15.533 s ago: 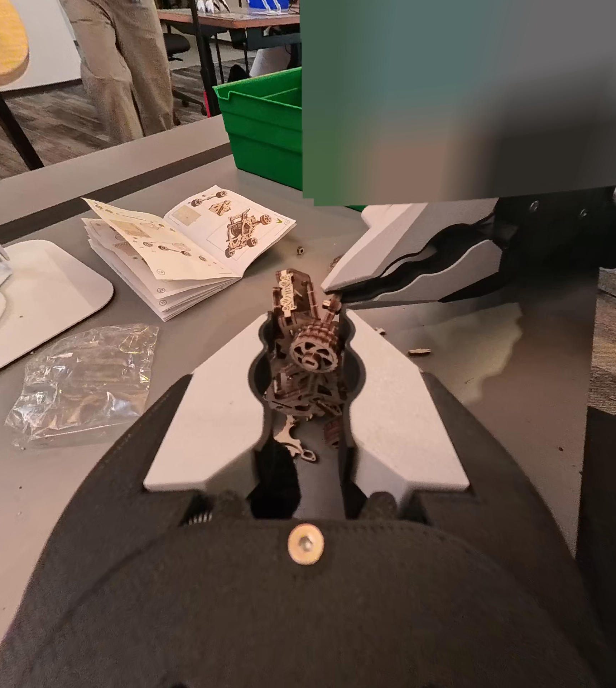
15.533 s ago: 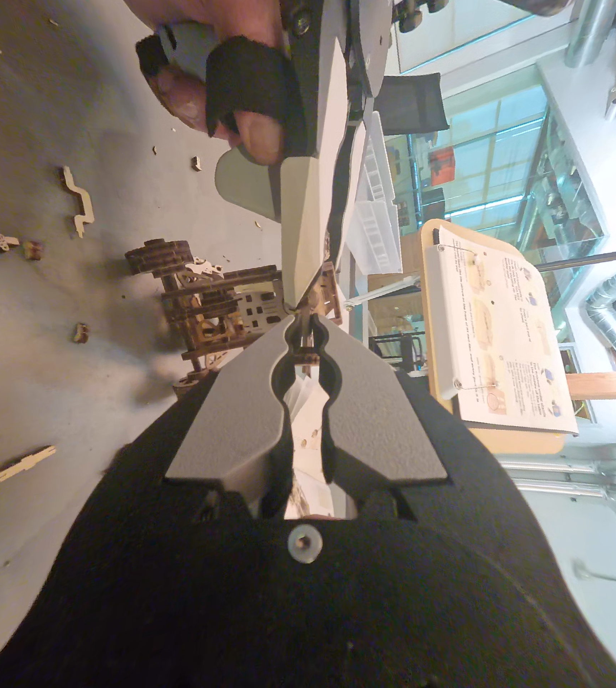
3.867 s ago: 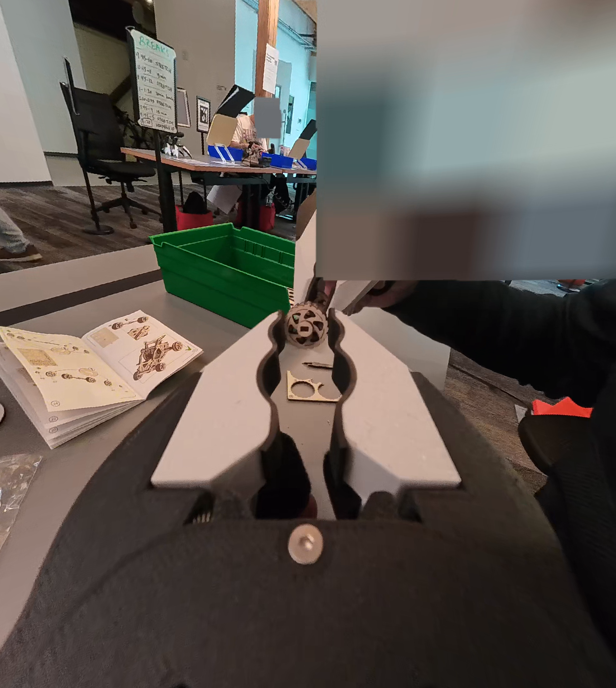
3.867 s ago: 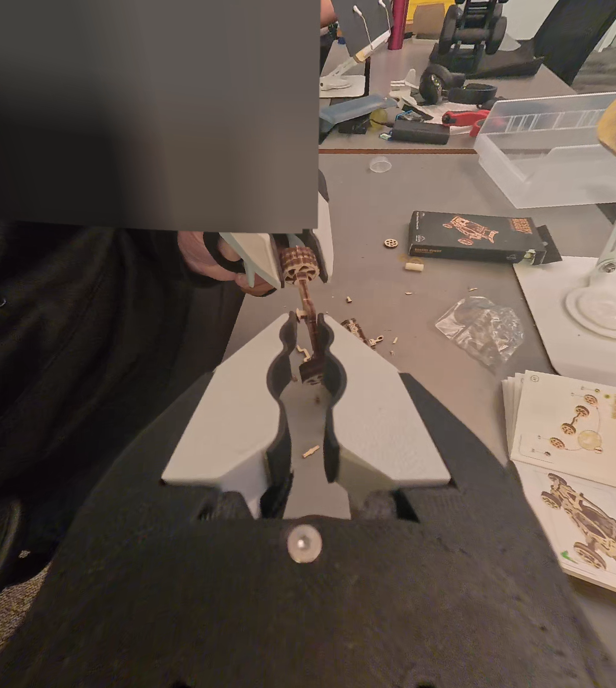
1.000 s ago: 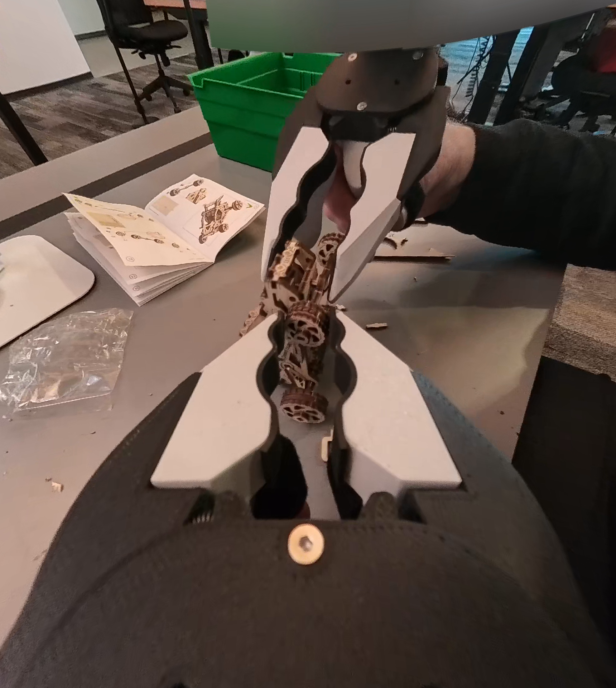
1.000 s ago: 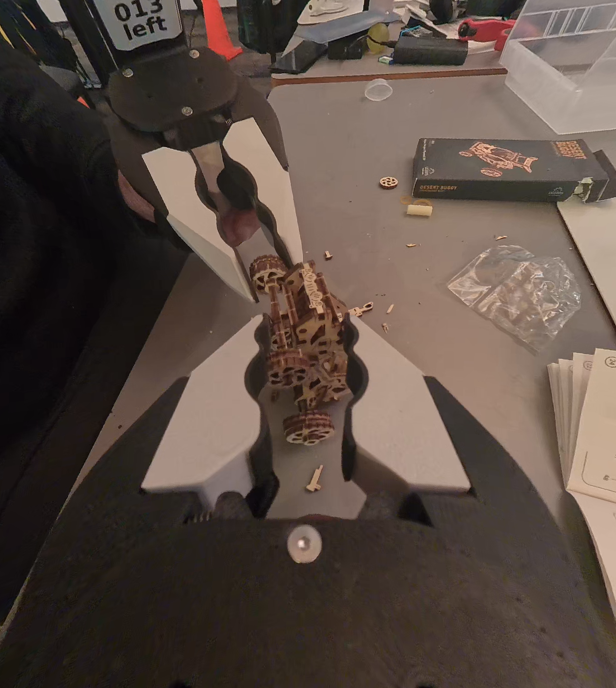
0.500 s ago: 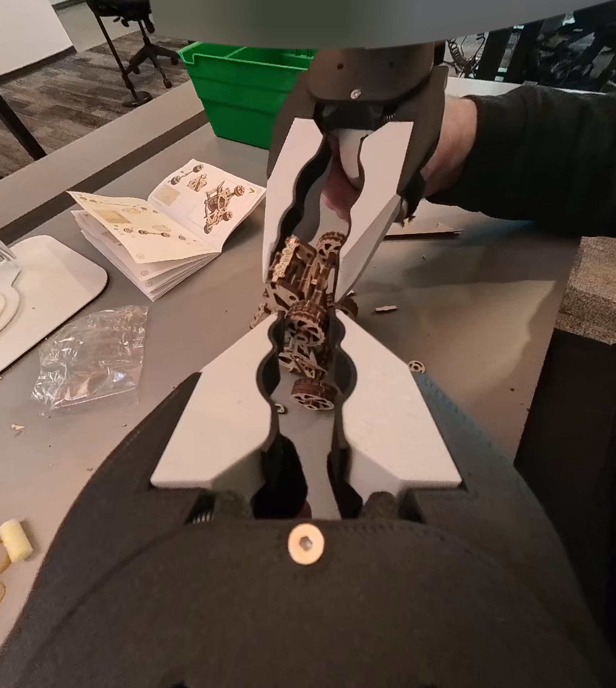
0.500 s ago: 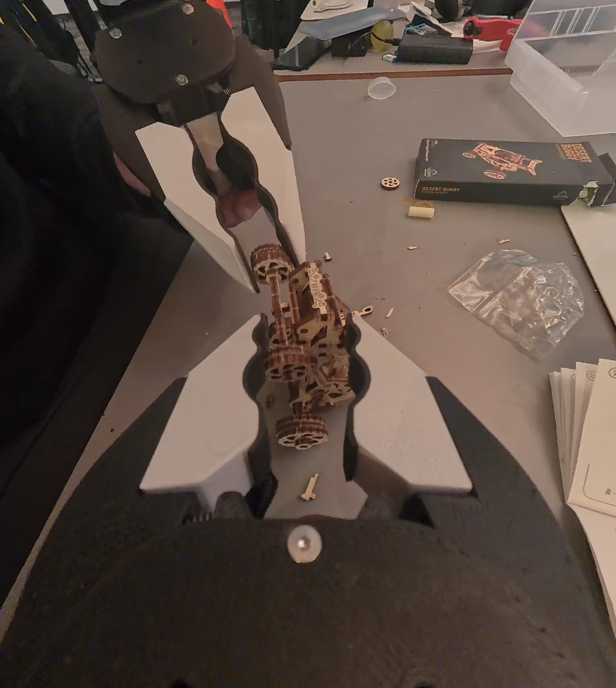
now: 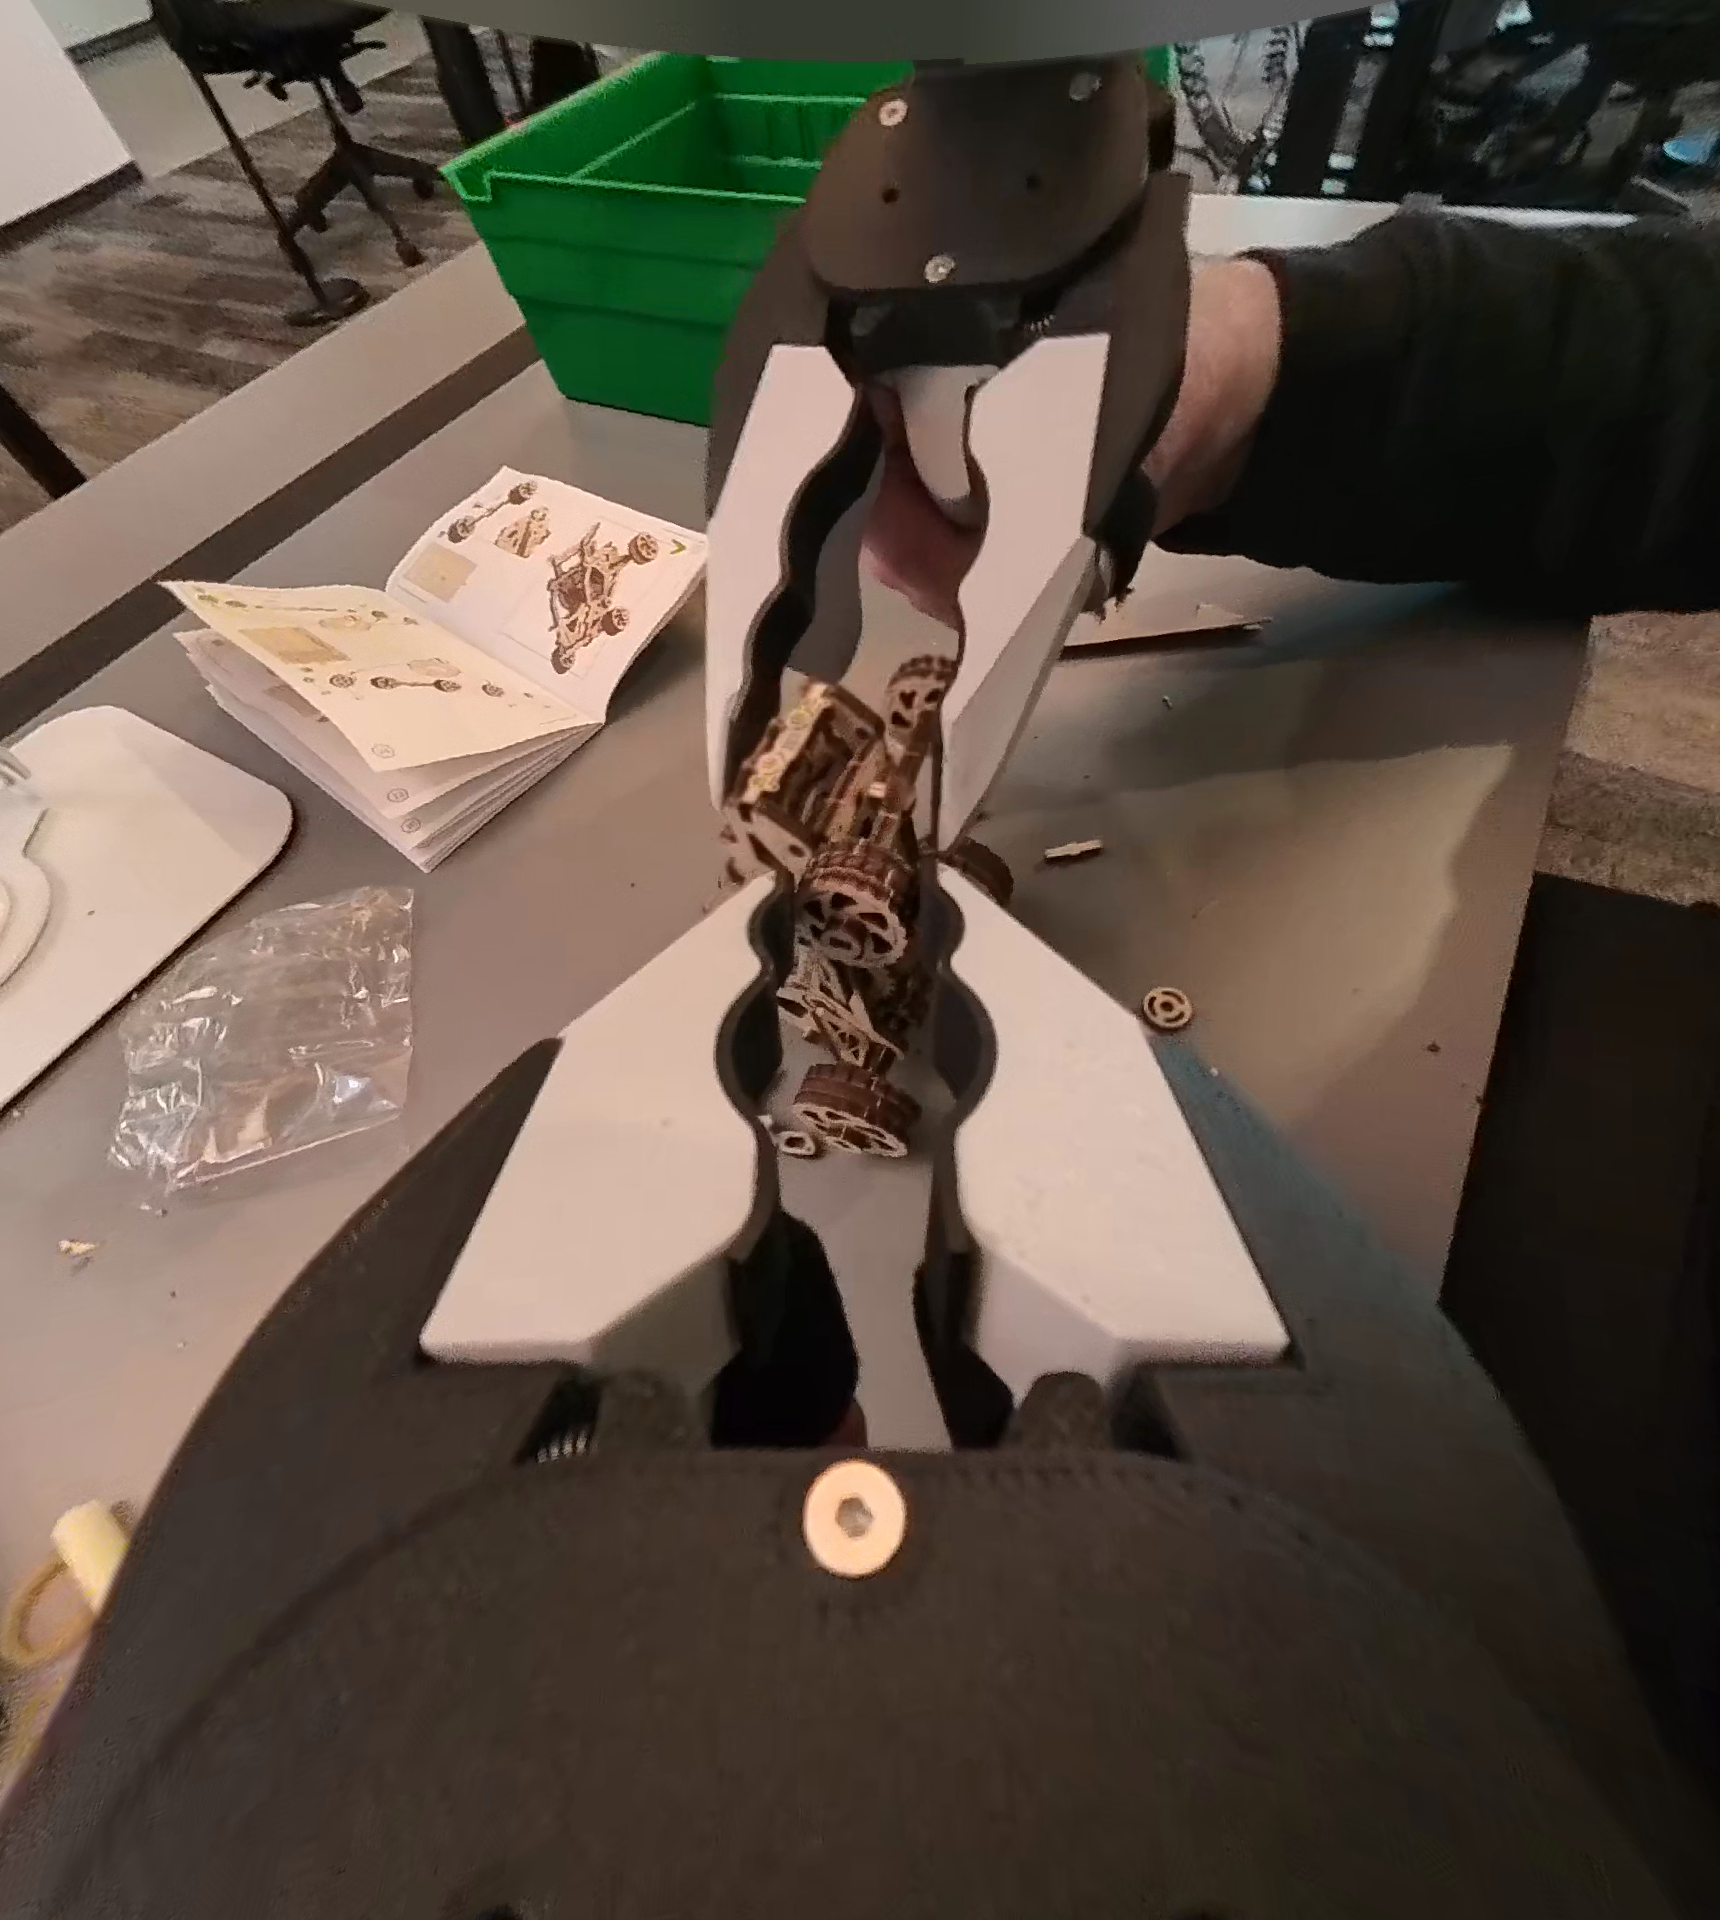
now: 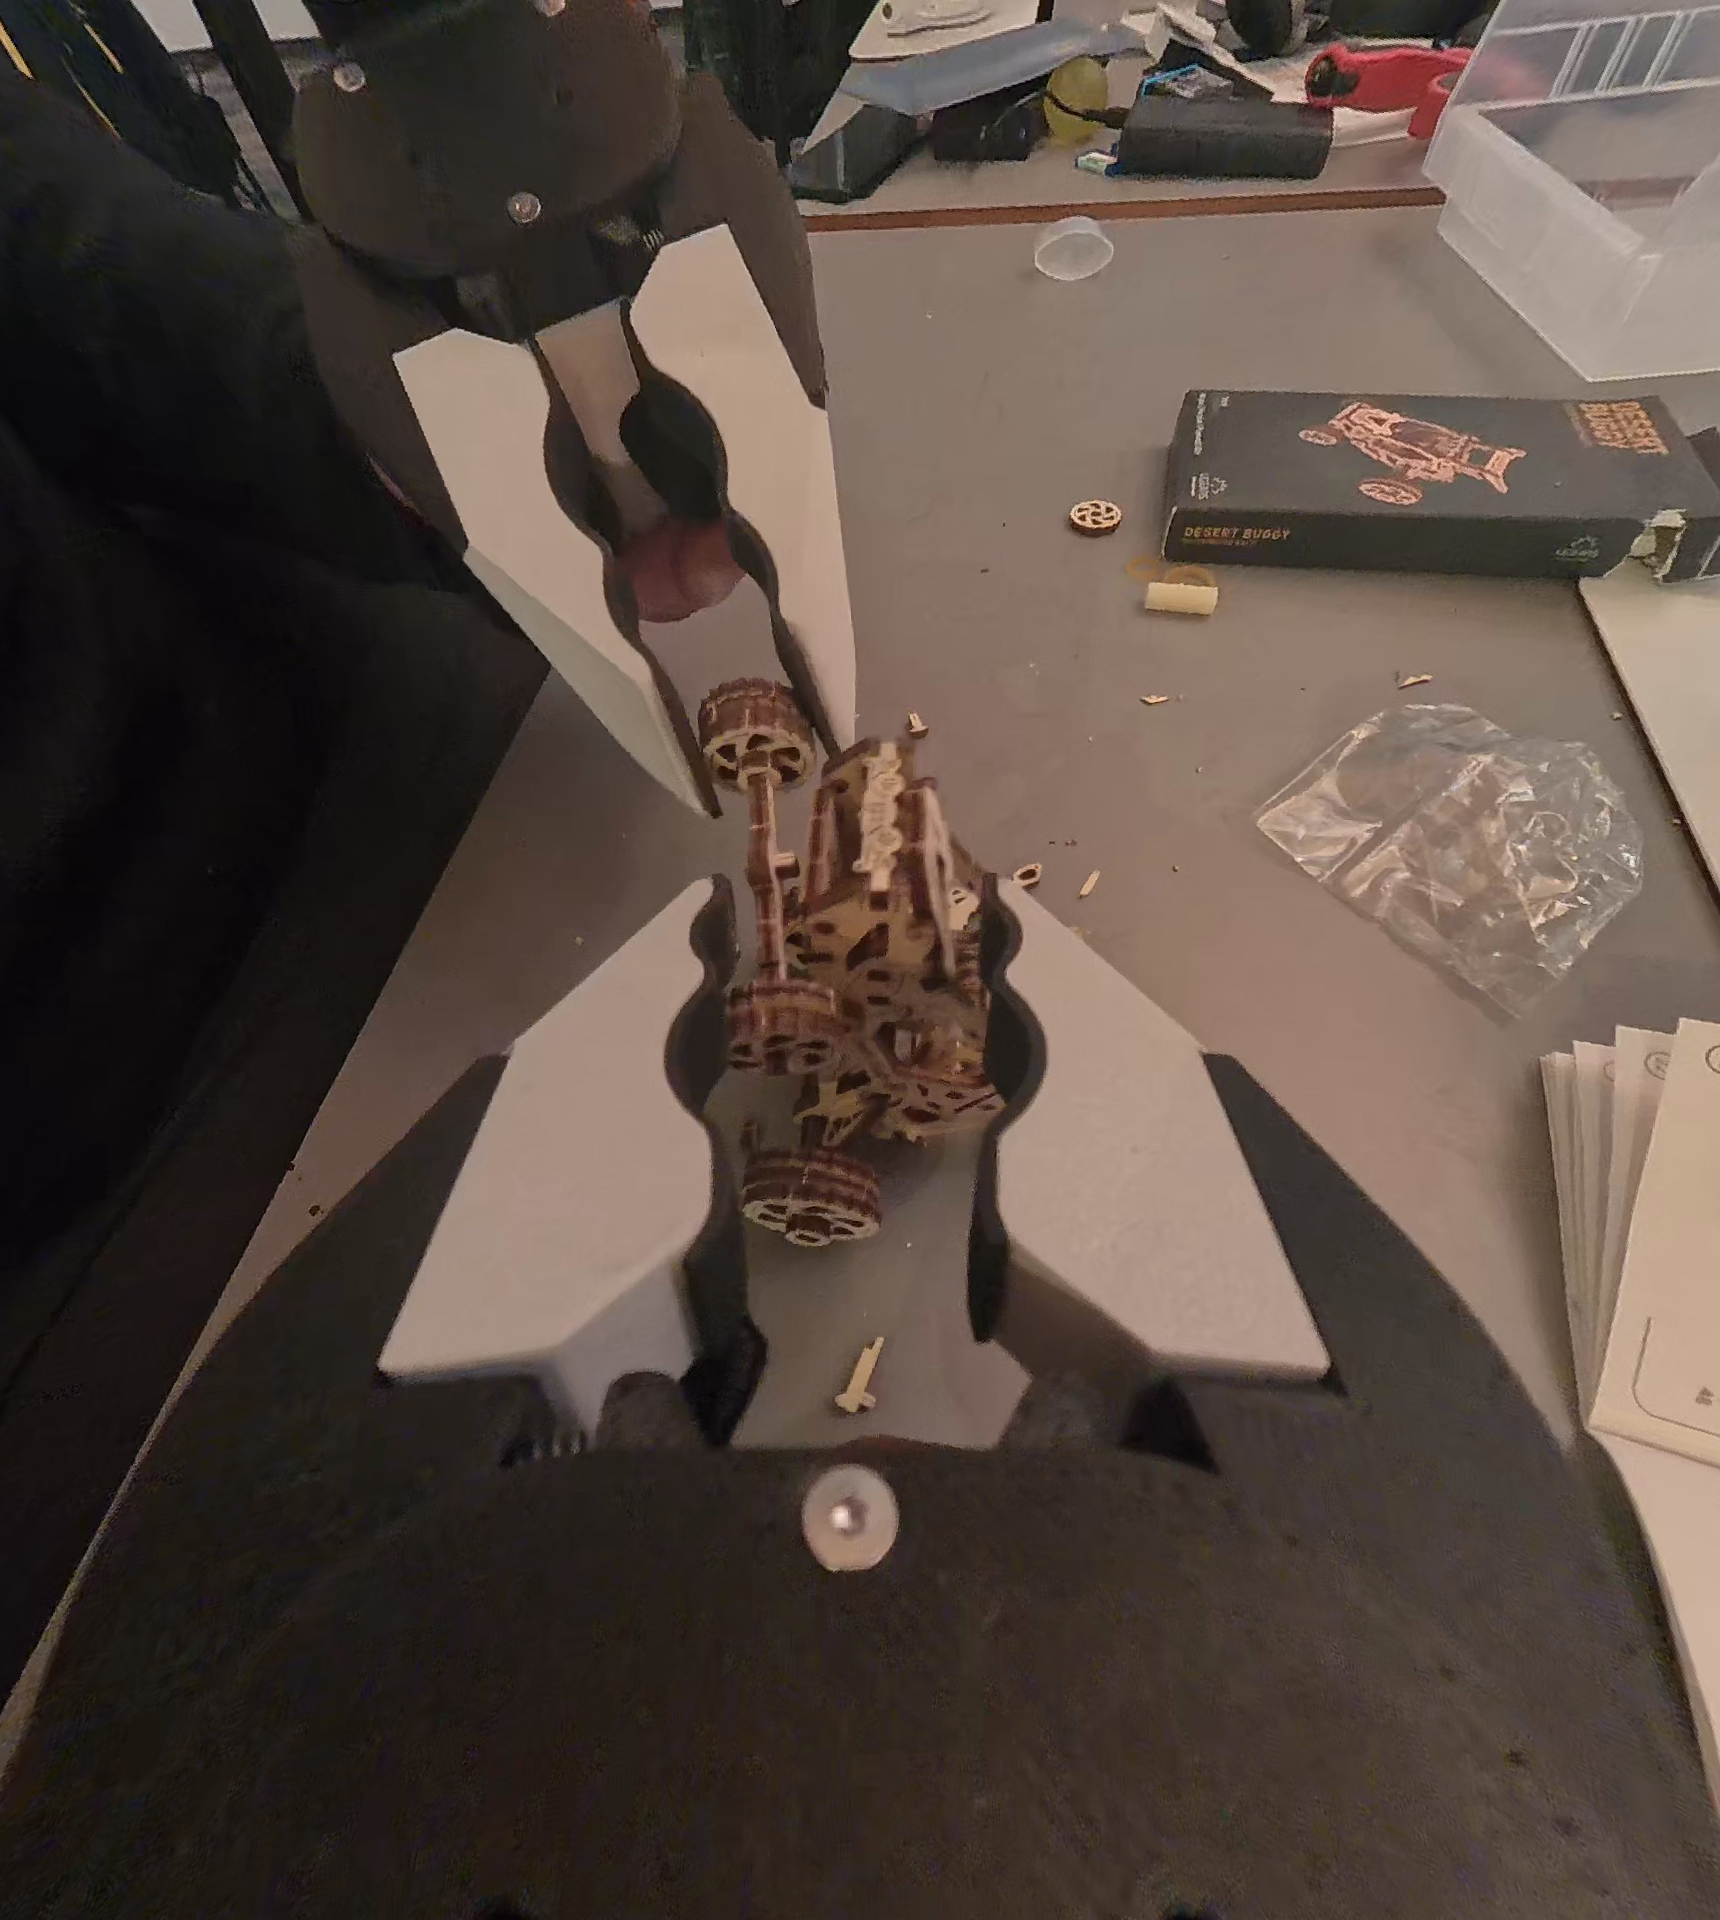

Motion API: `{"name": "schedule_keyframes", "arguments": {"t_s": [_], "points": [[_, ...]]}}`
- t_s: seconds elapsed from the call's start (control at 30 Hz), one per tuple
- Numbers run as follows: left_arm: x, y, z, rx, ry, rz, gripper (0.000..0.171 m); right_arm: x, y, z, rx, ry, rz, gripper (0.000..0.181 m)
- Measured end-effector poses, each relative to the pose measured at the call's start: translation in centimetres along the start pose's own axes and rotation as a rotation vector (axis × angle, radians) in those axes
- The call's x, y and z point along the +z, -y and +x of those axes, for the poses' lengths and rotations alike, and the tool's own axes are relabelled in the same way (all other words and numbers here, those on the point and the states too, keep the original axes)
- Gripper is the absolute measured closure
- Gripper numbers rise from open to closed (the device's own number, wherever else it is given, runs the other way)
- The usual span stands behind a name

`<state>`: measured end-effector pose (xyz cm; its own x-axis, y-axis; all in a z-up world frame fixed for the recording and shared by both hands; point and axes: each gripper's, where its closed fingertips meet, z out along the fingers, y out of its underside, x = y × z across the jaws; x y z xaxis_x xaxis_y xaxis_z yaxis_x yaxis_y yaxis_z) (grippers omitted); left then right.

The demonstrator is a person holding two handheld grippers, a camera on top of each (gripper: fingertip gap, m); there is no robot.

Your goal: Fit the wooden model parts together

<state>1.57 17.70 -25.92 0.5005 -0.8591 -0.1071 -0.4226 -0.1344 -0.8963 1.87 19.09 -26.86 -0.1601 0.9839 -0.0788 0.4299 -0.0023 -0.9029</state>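
The right gripper (image 10: 856, 914) clamps the wooden buggy body (image 10: 877, 935); the left gripper (image 10: 773, 774), directly opposite, pinches the far axle wheel (image 10: 757, 743), the axle running between them.

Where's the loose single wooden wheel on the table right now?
In the right wrist view, the loose wheel lies flat on the grey table, just left of the black box.

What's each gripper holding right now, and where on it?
Both hold the same wooden buggy model. The right gripper clamps its body across the sides. The left gripper pinches one wheel at the end of an axle, at its fingers' tips.
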Motion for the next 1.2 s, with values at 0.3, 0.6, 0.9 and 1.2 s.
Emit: {"name": "schedule_keyframes", "arguments": {"t_s": [0.3, 0.6, 0.9, 1.2], "points": [[-0.22, -0.11, -0.66, 0.035, -0.037, -0.011, 0.151, 0.33, 0.33, 0.15, -0.036, 0.006, -0.012, 0.15], [0.0, 0.0, -0.63, 0.044, -0.069, 0.019, 0.151, 0.32, 0.38, 0.03, -0.03, 0.02, 0.0, 0.15], [0.05, 0.13, -0.87, 0.003, -0.083, 0.03, 0.151, 0.22, 0.27, 0.25, -0.059, 0.002, -0.007, 0.153], [0.03, 0.35, -0.94, -0.115, -0.171, 0.042, 0.151, 0.26, 0.33, 0.27, -0.075, -0.008, 0.008, 0.153]]}}
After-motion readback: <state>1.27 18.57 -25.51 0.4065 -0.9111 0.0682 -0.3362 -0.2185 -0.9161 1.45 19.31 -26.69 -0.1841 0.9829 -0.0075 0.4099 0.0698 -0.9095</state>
